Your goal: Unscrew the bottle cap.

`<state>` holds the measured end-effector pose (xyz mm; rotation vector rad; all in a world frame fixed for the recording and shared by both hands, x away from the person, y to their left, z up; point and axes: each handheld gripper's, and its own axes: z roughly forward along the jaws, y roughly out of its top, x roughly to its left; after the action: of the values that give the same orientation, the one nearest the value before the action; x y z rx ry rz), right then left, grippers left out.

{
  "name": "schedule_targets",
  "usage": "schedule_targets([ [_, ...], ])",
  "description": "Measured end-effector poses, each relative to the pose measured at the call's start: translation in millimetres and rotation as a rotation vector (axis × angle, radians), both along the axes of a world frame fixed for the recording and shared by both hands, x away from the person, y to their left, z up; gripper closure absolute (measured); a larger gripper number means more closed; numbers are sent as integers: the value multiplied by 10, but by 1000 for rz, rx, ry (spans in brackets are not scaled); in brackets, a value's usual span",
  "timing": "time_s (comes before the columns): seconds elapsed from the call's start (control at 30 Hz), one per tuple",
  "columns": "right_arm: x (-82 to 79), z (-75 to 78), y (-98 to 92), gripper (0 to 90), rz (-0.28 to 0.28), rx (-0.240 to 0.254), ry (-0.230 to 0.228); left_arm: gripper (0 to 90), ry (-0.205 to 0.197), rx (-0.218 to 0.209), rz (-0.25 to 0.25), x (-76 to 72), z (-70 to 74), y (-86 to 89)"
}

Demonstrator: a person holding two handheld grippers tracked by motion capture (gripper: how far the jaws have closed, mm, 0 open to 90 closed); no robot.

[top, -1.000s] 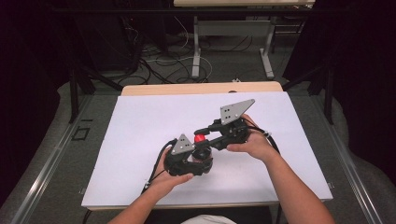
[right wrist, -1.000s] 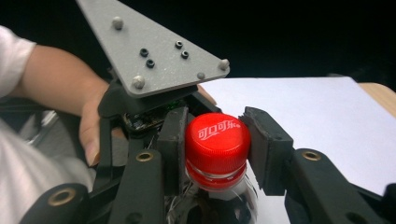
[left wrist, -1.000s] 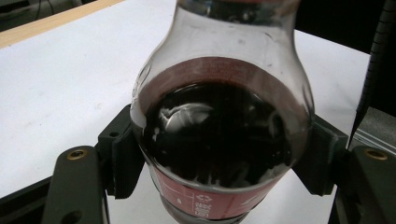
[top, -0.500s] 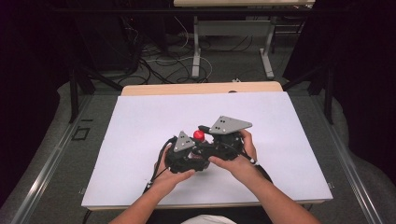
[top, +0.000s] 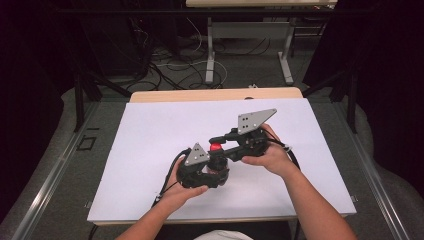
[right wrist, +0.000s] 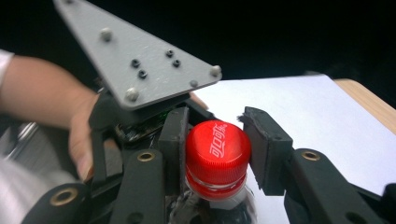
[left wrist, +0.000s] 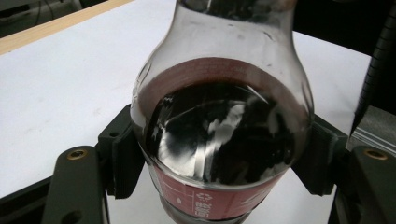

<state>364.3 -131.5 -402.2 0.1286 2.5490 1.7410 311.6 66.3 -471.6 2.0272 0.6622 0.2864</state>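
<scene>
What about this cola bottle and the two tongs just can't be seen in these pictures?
- Bottle base: cut off by the bottom edge in the left gripper view; hidden behind the left tongs and hand in the high view.
- Label text: too small, partly cut off, left gripper view.
- Red cap seal ring: partly covered by the right tongs, right gripper view.
- Cap lettering in the high view: too small.

Left gripper [top: 216, 161]: black body, two black jaws with brass-coloured pivot bushings, black pads; small grey three-cornered plate on top; black cable trailing back.
Right gripper [top: 216, 142]: same black build, brass bushings, rough black pads; larger grey plate with screws and small holes.
Forearms bare; white garment at the near edge.
</scene>
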Motion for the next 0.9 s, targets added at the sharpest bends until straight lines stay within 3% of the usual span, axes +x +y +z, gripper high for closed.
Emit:
schedule_targets([
  [0.1,20,0,-11,607,22,-7,-9,297,2,-2,7,13,-5,-7],
  [0.17,-6,-6,2,594,-21,-3,-6,297,2,-4,20,17,-4,-7],
  [0.2,-28,-7,17,499,-48,-9,-14,297,4,-6,29,20,-3,-6],
  [0.23,-76,-15,50,423,-112,-7,-16,296,8,0,30,28,1,-1],
  [0.37,-295,-16,152,431,-339,-18,-28,296,4,1,66,47,-5,-8],
  [0.43,-407,-22,215,446,-455,-34,-63,296,6,-1,83,49,-7,-17],
  [0.5,-485,-20,258,453,-530,-39,-81,296,4,3,83,51,-6,-18],
  [0.57,-526,-24,300,465,-579,-39,-127,296,1,3,87,47,-6,-20],
  [0.63,-522,-28,316,472,-605,-44,-139,296,2,-2,87,43,-6,-20],
  [0.77,-465,-38,288,500,-595,-20,-78,297,5,-1,89,40,-5,-16],
  [0.9,-497,-35,250,567,-583,-15,-62,297,5,-2,92,48,-5,-9],
])
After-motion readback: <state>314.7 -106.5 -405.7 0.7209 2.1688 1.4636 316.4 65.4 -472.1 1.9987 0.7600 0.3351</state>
